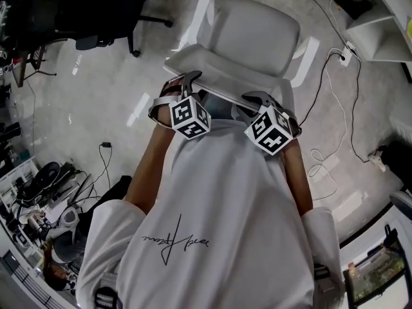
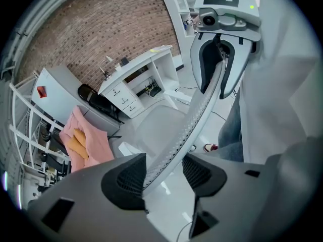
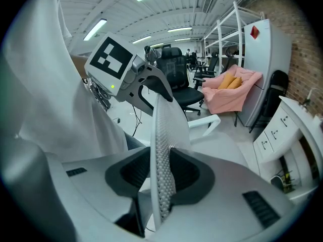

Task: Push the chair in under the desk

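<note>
Left gripper (image 1: 183, 84) and right gripper (image 1: 257, 100) are clamped on the backrest (image 1: 206, 66) rim; if pushed unevenly, the chair (image 1: 257, 37) could be swivelled off course, or cables (image 1: 315, 153) at three o'clock caught.

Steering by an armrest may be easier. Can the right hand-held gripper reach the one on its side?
Probably: nothing blocks that armrest, but the right hand-held gripper must first release the backrest it clamps.

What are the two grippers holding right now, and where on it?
The chair backrest, by its top edge: the left gripper appears clamped near the left end, the right gripper near the right end.
</note>
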`<state>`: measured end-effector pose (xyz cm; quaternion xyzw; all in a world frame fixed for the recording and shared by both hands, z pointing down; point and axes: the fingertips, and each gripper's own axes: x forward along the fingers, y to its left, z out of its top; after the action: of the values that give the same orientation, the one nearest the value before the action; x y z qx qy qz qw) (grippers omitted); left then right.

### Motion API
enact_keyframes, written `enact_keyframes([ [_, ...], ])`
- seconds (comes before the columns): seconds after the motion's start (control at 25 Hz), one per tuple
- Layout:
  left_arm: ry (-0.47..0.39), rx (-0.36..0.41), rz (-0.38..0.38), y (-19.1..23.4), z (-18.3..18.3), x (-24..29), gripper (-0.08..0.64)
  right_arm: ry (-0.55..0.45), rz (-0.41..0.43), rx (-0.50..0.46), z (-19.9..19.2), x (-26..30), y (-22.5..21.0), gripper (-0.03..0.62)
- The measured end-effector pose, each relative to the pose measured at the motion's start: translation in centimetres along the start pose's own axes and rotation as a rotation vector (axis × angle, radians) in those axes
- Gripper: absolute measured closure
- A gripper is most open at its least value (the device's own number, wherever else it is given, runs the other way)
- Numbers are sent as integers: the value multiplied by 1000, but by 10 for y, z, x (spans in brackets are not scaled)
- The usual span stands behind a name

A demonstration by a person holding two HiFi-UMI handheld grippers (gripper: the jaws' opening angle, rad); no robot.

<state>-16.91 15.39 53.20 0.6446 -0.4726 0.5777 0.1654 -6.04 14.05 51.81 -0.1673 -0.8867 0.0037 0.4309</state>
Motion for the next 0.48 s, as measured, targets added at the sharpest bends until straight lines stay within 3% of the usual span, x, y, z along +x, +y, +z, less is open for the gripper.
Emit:
enact_keyframes([
  [0.48, -13, 20, 34, 15, -6, 5, 337, 8, -13, 8, 10, 8, -8, 465],
])
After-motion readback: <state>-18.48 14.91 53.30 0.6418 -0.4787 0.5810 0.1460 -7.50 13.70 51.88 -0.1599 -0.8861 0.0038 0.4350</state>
